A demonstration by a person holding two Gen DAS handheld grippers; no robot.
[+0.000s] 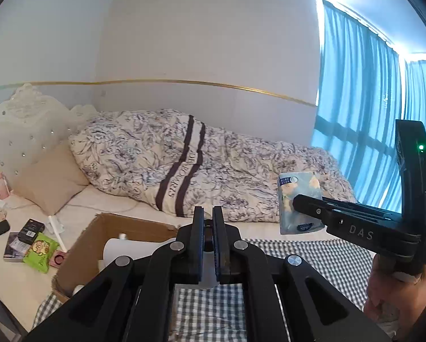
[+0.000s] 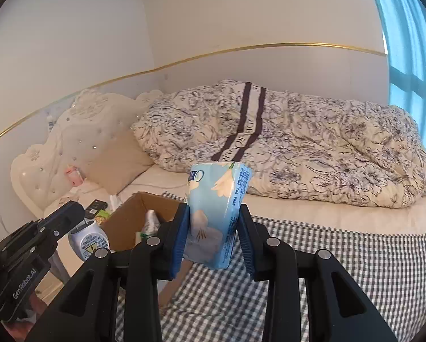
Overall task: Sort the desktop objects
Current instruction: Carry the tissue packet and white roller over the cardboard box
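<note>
A bedroom: a bed (image 2: 341,216) with a checked cloth (image 2: 341,265) spread over its near part and a flowered duvet (image 2: 298,148) behind.

The tissue pack (image 2: 217,213), soft and light blue, is in the air above the cloth, pinched near its lower half by the right gripper (image 2: 213,236). The jaws hold it from both sides, and the pack bulges wider above them. In the left view the same pack (image 1: 295,199) hangs at about 3 o'clock.

The left gripper (image 1: 208,245) has its jaws narrow, almost closed. It seems to carry a white bottle-like object (image 2: 89,239), but I cannot tell if the jaws really press on it.

The box (image 2: 133,222), brown cardboard, is open at about 9 o'clock from the pack. Inside it I see a crumpled wrapper (image 2: 151,222) and a white roll (image 1: 122,249).

The risk, I think, is that the soft pack slips or tilts because the grip is low on it. It could also catch the box wall, or meet the left gripper near the box.
</note>
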